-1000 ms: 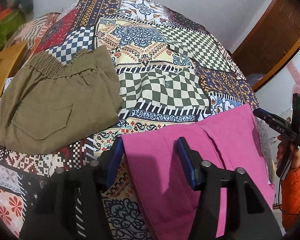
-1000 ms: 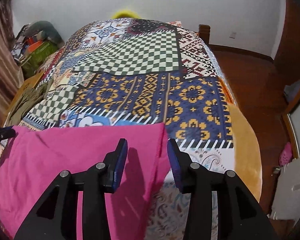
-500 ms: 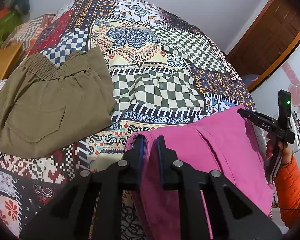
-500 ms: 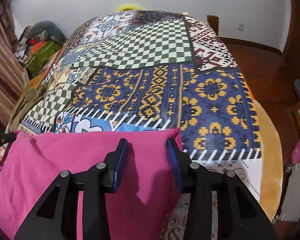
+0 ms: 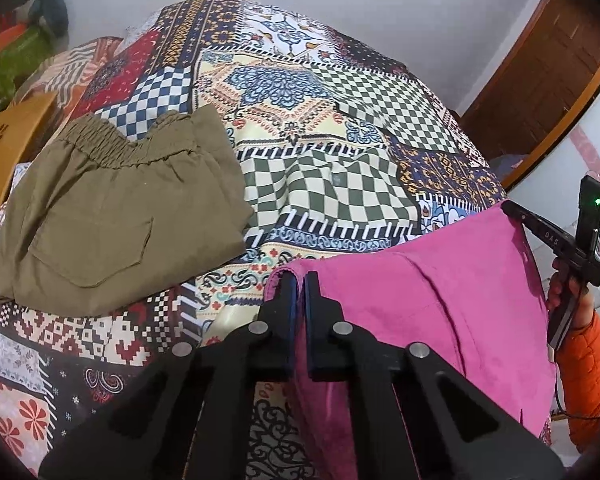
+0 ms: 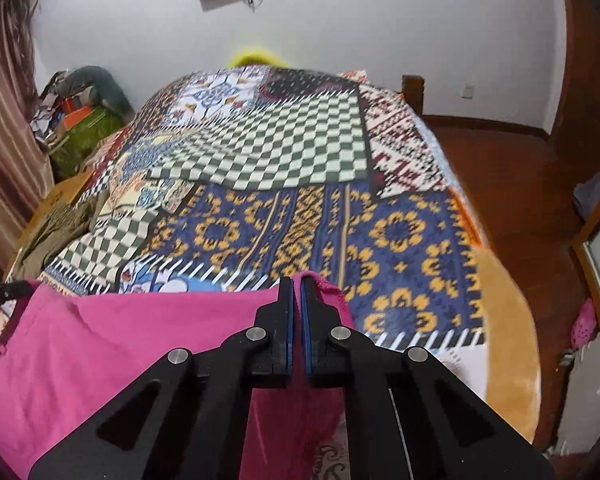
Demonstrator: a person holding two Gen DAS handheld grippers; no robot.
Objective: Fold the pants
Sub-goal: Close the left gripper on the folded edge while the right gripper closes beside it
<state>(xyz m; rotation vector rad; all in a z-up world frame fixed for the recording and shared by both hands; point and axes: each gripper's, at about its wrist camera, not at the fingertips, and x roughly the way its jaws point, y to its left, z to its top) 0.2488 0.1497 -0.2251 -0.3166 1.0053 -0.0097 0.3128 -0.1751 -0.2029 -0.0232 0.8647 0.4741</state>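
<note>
Both grippers, left gripper [image 5: 299, 280] and right gripper [image 6: 296, 284], clamp pink pants [image 5: 440, 300] corners | step: grasp done | next: lift together, fold over bedspread [image 5: 332, 184].

2 pairs of pants: 1 pink [image 5: 440, 300], 1 olive [image 5: 112, 216]; 2 grippers: left [image 5: 299, 280], right [image 6: 296, 284]; 1 patterned bedspread [image 5: 332, 120]
</note>
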